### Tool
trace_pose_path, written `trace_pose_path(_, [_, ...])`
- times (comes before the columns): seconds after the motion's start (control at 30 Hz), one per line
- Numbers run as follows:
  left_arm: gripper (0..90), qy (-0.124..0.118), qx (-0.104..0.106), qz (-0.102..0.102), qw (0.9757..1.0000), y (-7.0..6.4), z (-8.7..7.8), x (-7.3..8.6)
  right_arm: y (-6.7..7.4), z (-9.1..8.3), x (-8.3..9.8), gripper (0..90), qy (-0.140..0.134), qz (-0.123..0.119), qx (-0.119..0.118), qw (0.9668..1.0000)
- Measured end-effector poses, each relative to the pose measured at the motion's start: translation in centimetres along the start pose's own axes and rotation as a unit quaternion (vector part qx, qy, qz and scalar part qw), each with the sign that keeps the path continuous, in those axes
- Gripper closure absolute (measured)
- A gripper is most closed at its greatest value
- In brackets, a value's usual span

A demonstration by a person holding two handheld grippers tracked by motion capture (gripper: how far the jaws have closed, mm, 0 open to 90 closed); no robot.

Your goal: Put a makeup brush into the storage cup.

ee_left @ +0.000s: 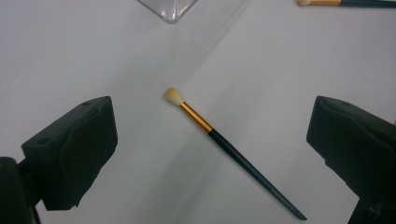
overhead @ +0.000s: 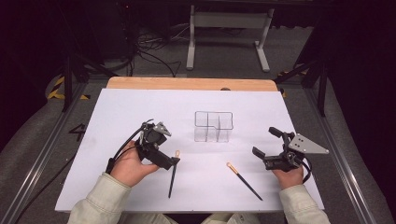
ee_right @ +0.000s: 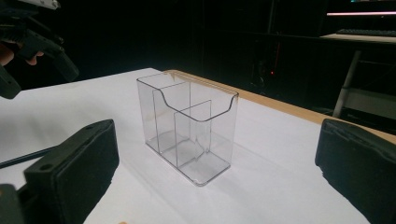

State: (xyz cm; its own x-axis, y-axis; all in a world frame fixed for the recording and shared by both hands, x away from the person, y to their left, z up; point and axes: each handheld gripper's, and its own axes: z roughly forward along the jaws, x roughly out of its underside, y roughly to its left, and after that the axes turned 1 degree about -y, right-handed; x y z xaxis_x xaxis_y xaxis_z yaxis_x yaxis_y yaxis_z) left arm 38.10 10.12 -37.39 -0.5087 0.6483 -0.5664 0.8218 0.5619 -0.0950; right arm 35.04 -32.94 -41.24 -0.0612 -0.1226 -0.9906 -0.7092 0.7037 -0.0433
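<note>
On my left, the left gripper (overhead: 164, 151) hung low over the white table (overhead: 116, 121), gripped in a hand (overhead: 130, 167) whose pale sleeve (overhead: 100, 203) came in from the bottom edge. It pointed down at the sheet, tipped toward the middle. Its jaws stood wide apart with nothing in them, and in the left gripper view the left brush (ee_left: 229, 150) lay flat on the table between them, touching neither, its cream tip toward the far side.

In the middle, farther from me, the clear organizer (overhead: 213, 126) stood upright with its compartments bare.

Nearer me, right of centre, the right brush (overhead: 243, 179) lay flat on the sheet at a slant, just beside the right gripper (overhead: 267, 143) and apart from it. I had that gripper held level, aimed across the table at the organizer, its jaws also spread wide around nothing. The right hand (overhead: 288, 176) sat beneath it.
</note>
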Motion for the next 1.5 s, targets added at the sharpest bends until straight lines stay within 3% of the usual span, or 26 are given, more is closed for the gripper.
trace_pose_path(0.17, [2.8, 0.012, -0.001, 0.002, 0.9999, 0.0, 0.7, 0.0, -0.1, -0.1, 0.0, 0.0, -0.001, 0.001, 0.002, 1.0])
trace_pose_path(0.23, [2.8, 0.026, -0.002, 0.004, 0.9996, -0.1, 1.1, 0.0, -0.1, -0.1, 0.0, 0.0, 0.0, 0.002, 0.003, 1.0])
trace_pose_path(0.63, [3.1, 0.058, 0.016, -0.002, 0.9982, 0.2, 3.2, 0.4, -0.2, -0.2, 0.1, 0.0, -0.004, 0.003, 0.004, 1.0])
trace_pose_path(0.9, [5.1, 0.091, -0.001, 0.016, 0.9957, -0.1, 4.4, 0.6, -0.2, -0.2, 0.1, 0.0, -0.007, 0.005, 0.001, 1.0])
trace_pose_path(1.5, [6.1, 0.118, -0.005, 0.025, 0.9927, -0.5, 5.6, 0.7, -0.2, -0.2, 0.1, 0.1, -0.003, 0.008, -0.003, 1.0])
